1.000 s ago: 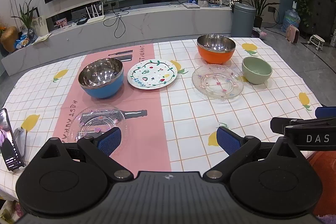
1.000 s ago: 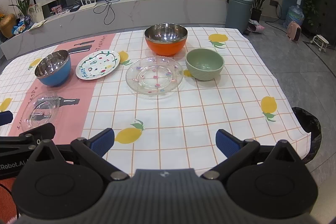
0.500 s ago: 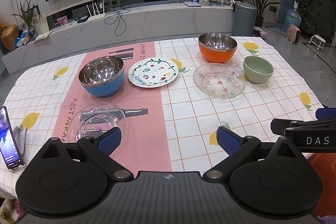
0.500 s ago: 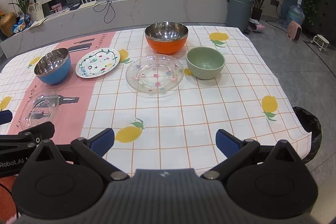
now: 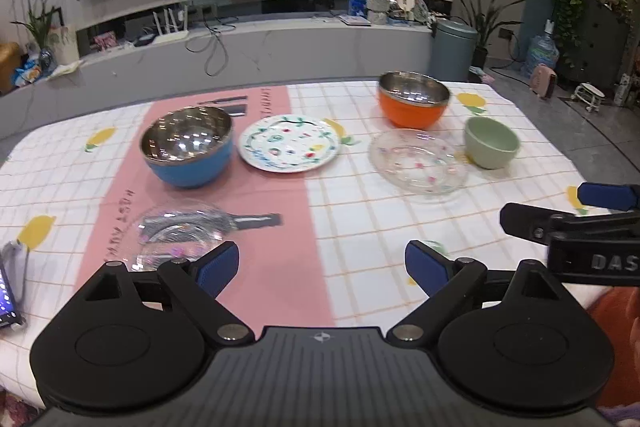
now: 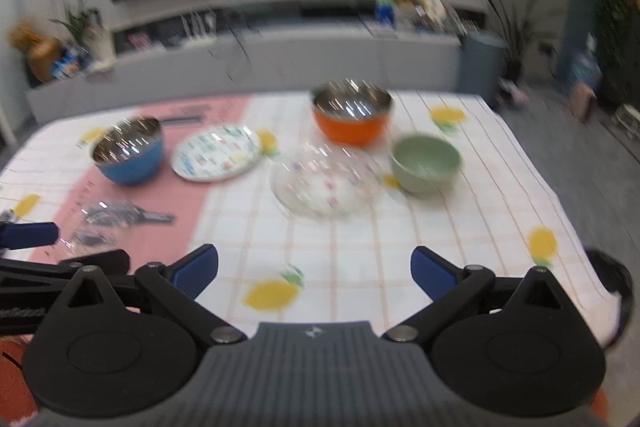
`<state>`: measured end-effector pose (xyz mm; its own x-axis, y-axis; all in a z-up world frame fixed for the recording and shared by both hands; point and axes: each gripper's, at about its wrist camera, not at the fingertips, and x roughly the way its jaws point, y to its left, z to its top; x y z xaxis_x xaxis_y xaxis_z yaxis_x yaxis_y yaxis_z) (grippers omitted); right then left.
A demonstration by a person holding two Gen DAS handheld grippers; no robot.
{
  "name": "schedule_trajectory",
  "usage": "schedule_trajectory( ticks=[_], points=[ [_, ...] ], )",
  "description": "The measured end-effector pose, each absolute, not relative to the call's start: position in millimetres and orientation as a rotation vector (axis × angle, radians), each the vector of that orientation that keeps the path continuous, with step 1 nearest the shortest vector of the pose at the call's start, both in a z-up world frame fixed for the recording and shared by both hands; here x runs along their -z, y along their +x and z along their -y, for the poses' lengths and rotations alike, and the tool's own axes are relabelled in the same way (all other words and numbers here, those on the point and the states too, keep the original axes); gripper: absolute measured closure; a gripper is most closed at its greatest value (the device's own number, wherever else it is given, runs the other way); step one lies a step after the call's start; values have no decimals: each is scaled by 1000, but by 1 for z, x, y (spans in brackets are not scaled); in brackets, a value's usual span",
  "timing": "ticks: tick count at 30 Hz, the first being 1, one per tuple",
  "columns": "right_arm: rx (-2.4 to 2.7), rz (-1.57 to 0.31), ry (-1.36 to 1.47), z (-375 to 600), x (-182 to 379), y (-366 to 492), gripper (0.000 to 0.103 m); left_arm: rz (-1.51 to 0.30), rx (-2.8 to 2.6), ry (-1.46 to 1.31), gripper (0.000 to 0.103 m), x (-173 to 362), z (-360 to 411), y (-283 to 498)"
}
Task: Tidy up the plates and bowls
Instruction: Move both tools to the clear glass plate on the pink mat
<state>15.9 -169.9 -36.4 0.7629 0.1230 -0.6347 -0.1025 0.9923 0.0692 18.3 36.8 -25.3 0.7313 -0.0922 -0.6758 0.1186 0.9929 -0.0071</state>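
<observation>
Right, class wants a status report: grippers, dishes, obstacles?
Left gripper open, empty. Right gripper open, empty. Blue bowl, orange bowl, green bowl unstacked. Nothing blocking.

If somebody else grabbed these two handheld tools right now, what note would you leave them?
Left gripper: jaws open, empty, above the table's near edge. Right gripper: the same.
Blue bowl, painted plate, orange bowl, green bowl and large glass plate sit separately; a small glass plate lies in front of the left gripper.
Done: nothing stacked.
Left: group the plates and the bowls.
</observation>
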Motion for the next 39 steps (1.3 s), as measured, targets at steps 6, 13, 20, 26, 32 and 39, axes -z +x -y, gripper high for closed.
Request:
schedule_trajectory(
  ticks=[6,13,20,26,32,39],
  points=[
    [-251,-688,-4,139,48,36,4,-759,95,2,17,32,-74,37],
    [-405,-746,39,106,57,64,26,-738,56,-72,30,42,-119,56],
    [-447,-870,87,73,76,99,46,-771,65,-129,38,60,-168,79],
    [-492,-925,176,46,91,118,55,-777,83,-140,42,73,-207,91],
    [-553,-957,252,21,108,132,61,-834,70,-126,46,89,-231,99],
    [-553,-1014,274,8,130,147,65,-877,87,-158,49,105,-243,105]
  ],
)
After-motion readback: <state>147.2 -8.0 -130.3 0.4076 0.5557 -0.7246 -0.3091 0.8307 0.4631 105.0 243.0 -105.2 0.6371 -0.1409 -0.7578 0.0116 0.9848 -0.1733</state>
